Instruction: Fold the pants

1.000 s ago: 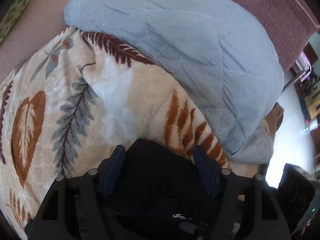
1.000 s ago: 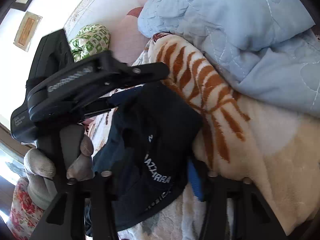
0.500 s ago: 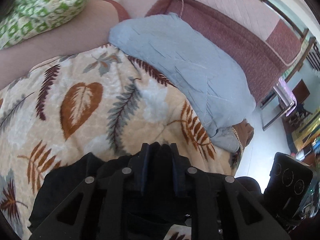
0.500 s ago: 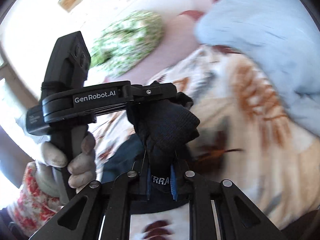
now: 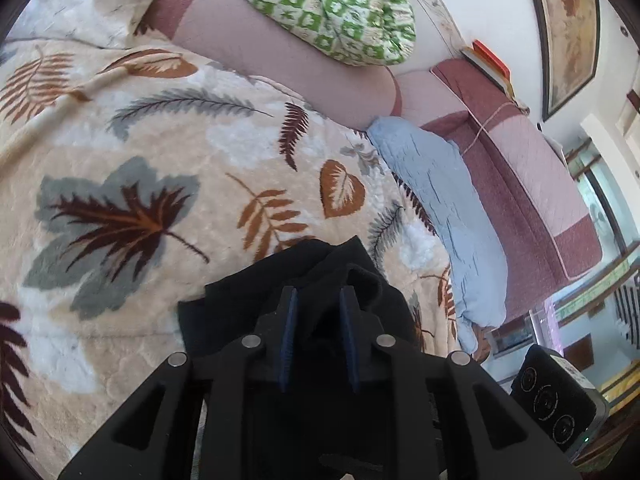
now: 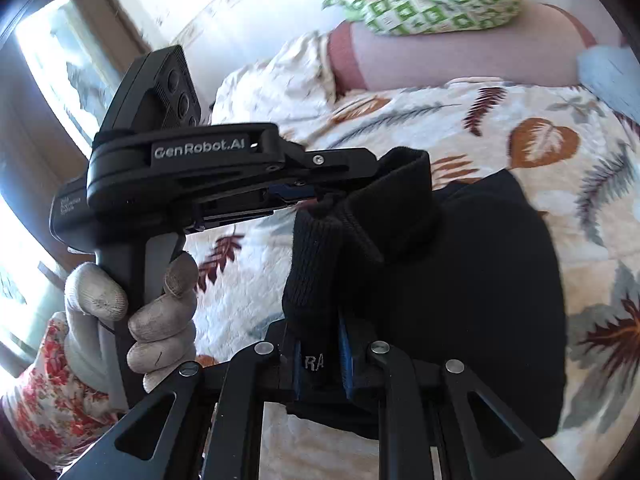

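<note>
The black pants (image 6: 480, 280) hang bunched above a leaf-patterned blanket (image 6: 540, 128). My right gripper (image 6: 320, 340) is shut on a ribbed edge of the pants with white lettering. My left gripper (image 6: 320, 194) enters from the left in the right wrist view, held by a gloved hand (image 6: 132, 312), shut on another edge of the pants. In the left wrist view the left gripper (image 5: 318, 300) pinches black pants cloth (image 5: 352, 276) above the blanket (image 5: 120, 216).
A green-checked pillow (image 5: 332, 8) and a pink bolster (image 5: 280, 60) lie at the bed's head. A pale blue quilt (image 5: 444, 200) lies along the blanket's right edge. A maroon sofa (image 5: 532, 184) stands beyond it. A window (image 6: 48, 60) is at left.
Both grippers went from open around the pants to shut on them, then lifted the cloth off the blanket. Both views now look further up toward the pillow.
</note>
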`<state>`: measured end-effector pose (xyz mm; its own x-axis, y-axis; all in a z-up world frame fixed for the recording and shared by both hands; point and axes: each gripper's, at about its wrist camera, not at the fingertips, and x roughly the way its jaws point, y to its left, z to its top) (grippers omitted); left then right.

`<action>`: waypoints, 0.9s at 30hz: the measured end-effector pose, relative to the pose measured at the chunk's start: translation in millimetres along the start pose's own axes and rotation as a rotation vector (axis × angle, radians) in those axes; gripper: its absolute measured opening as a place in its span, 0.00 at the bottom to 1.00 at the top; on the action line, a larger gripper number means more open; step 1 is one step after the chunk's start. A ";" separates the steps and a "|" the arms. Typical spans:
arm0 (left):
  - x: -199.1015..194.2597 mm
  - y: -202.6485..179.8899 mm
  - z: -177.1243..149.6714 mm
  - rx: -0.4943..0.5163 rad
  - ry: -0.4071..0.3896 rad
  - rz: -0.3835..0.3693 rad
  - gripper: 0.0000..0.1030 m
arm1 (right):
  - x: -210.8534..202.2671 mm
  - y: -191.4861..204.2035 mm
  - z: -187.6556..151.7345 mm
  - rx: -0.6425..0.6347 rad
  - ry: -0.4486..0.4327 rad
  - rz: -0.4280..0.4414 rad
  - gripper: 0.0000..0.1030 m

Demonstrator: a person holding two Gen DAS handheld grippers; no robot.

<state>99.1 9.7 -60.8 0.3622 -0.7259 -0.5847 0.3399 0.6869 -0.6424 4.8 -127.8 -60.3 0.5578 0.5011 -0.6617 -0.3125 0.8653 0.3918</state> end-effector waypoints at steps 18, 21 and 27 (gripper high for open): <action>-92.0 87.8 -50.2 -0.306 -0.277 0.019 0.51 | -32.3 70.1 -12.9 -0.418 0.024 -0.040 0.64; -90.5 77.1 -60.0 -0.296 -0.260 0.024 0.51 | -26.9 54.1 22.1 -0.354 -0.002 -0.140 0.56; -39.8 48.6 -91.1 -0.258 -0.085 0.037 0.50 | 50.2 16.0 78.4 -0.164 0.155 -0.144 0.33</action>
<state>22.1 69.0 -113.9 0.4452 -0.6877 -0.5735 0.0969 0.6737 -0.7327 88.1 -89.8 -37.1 0.4850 0.3577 -0.7980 -0.3661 0.9118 0.1861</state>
